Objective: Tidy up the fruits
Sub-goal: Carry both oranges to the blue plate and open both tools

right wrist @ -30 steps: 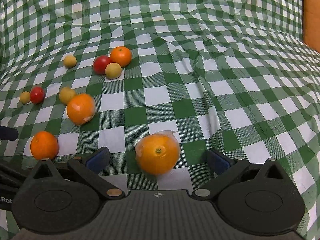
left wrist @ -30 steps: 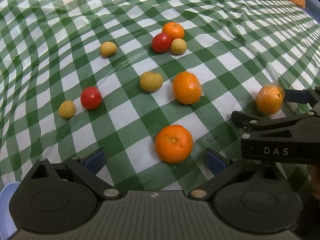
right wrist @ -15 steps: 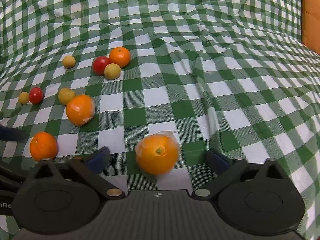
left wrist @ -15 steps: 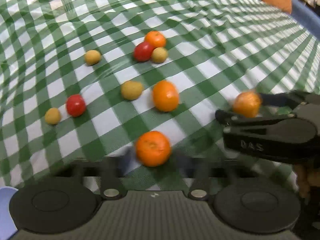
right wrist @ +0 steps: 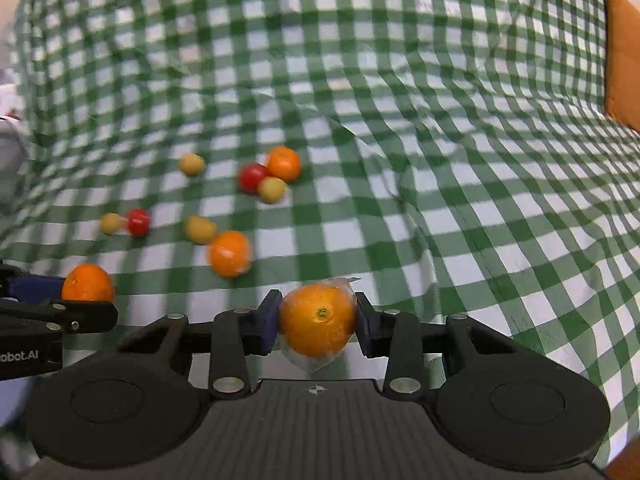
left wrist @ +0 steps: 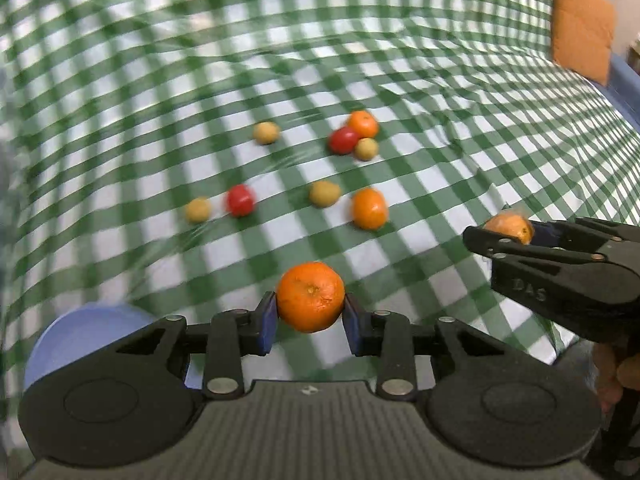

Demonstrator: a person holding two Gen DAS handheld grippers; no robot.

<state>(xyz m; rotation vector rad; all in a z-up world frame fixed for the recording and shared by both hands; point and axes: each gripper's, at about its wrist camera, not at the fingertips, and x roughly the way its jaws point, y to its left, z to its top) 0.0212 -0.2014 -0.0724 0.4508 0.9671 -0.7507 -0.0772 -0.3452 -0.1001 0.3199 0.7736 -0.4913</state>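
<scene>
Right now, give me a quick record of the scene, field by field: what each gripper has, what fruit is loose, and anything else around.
left gripper: shut on bare orange
right gripper: shut on plastic-wrapped orange
loose oranges: wrapped one in the middle, smaller one farther back
red tomatoes: two
small yellow fruits: four
surface: green checked tablecloth
container: blue bowl, lower left of left wrist view
background: orange cushion
</scene>
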